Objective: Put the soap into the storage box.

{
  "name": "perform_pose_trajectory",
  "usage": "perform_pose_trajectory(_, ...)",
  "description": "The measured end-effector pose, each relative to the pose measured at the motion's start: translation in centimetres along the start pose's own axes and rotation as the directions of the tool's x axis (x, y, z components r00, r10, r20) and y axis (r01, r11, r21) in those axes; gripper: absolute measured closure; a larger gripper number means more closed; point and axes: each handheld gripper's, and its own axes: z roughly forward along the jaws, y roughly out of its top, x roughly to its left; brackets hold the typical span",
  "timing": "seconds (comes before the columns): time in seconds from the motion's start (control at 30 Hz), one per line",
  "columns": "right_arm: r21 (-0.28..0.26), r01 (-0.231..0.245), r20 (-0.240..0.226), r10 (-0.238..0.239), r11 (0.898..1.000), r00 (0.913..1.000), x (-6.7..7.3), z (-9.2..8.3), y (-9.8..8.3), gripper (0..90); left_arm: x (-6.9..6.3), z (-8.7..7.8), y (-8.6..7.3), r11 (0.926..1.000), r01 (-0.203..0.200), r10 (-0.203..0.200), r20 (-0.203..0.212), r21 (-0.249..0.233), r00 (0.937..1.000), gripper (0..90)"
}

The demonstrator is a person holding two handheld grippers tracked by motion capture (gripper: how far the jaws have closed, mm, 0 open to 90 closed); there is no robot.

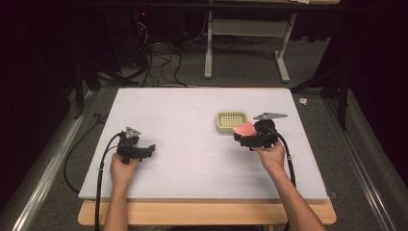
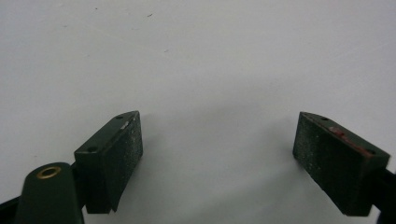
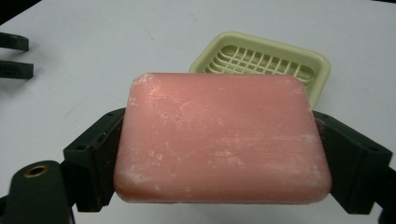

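A pink bar of soap (image 3: 219, 140) is clamped between the two black jaws of my right gripper (image 3: 219, 158). In the high view that gripper (image 1: 243, 136) holds the soap (image 1: 244, 129) just right of and in front of a pale yellow soap dish (image 1: 231, 121) with a slotted grid floor. The dish (image 3: 280, 60) lies behind the soap in the right gripper view. My left gripper (image 1: 150, 149) rests at the left of the table, jaws wide apart. Its pads (image 2: 123, 154) have nothing but bare white tabletop between them.
The white table top (image 1: 192, 154) sits on a wooden board whose front edge shows below it. Black cables trail from both grippers. Beyond the far edge stand a white frame's legs (image 1: 208, 53) and loose cables on the floor. A metal rail (image 1: 43, 168) runs along the left.
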Motion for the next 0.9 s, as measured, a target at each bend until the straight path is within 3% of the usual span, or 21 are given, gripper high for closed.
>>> perform_pose_trajectory(0.4, 0.010, 0.001, 0.015, -0.001, 1.000, 0.9999, -0.2, 0.9, 1.1, 13.7, 0.0, 0.0, 0.0, 1.0000, 0.000, 0.000, 0.001, 0.000, 1.0000, 16.3)
perform_pose_trajectory(0.9, 0.033, -0.047, 0.024, 0.046, 0.998, 0.9987, -1.6, 2.1, 1.1, 13.7, 0.0, 0.0, 0.0, 1.0000, 0.000, 0.000, 0.000, 0.000, 1.0000, 16.3)
